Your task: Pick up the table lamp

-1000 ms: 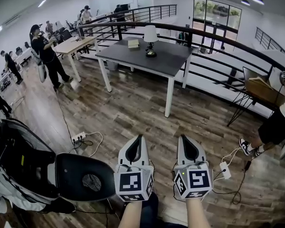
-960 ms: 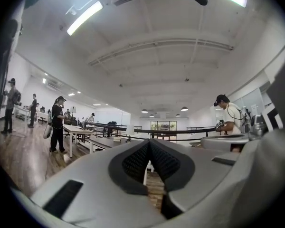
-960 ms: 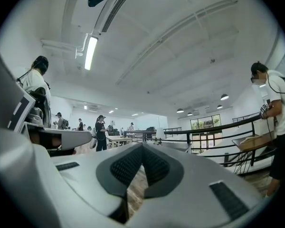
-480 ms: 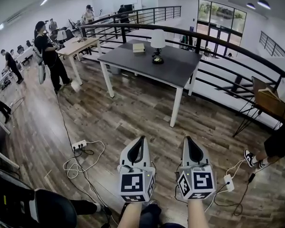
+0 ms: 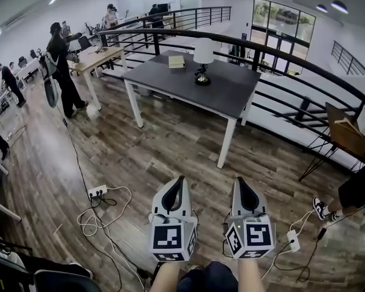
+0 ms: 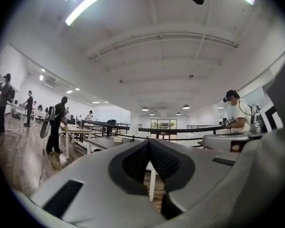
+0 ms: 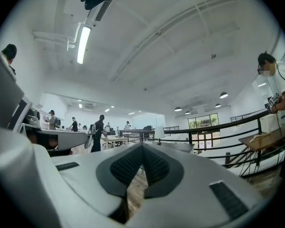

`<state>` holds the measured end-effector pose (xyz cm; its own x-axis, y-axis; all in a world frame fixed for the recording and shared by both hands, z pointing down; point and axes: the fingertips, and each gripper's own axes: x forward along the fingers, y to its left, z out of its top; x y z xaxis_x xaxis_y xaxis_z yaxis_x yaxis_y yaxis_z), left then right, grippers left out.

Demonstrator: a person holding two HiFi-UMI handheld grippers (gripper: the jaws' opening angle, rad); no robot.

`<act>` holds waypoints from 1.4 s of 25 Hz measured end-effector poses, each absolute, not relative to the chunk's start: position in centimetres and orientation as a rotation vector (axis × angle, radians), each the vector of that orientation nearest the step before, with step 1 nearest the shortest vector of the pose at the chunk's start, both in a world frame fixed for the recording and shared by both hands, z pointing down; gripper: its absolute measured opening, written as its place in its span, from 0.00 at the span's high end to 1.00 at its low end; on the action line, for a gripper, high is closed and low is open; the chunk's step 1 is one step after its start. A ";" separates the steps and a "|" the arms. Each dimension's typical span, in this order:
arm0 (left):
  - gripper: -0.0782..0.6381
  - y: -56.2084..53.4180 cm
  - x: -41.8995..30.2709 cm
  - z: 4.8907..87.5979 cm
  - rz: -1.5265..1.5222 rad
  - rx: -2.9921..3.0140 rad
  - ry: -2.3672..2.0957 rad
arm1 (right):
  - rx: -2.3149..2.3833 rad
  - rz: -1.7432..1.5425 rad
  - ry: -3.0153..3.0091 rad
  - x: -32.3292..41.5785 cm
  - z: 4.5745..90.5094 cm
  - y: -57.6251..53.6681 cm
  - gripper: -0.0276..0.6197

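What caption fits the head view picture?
Left claw and right claw, both shut, face a distant gray table with a lamp and book.

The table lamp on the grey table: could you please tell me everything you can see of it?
The table lamp stands upright on the grey table, toward its far side. It has a white tapered shade over a slim dark stem and a rounded dark base. Only the table touches it; a pale box lies apart to its left.
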<state>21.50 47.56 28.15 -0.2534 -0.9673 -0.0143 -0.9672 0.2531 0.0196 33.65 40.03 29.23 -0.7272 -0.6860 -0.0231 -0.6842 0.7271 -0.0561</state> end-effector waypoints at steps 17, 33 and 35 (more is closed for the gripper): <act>0.87 38.9 16.9 30.6 -0.008 1.864 -2.472 | -1.061 -0.107 2.964 27.4 31.5 31.9 0.97; 0.87 23.6 9.5 29.9 0.050 1.819 -2.522 | -1.019 -0.124 2.984 19.6 31.3 15.4 0.97; 0.87 21.7 8.4 29.7 0.050 1.809 -2.534 | -1.006 -0.117 2.990 18.4 31.1 13.6 0.97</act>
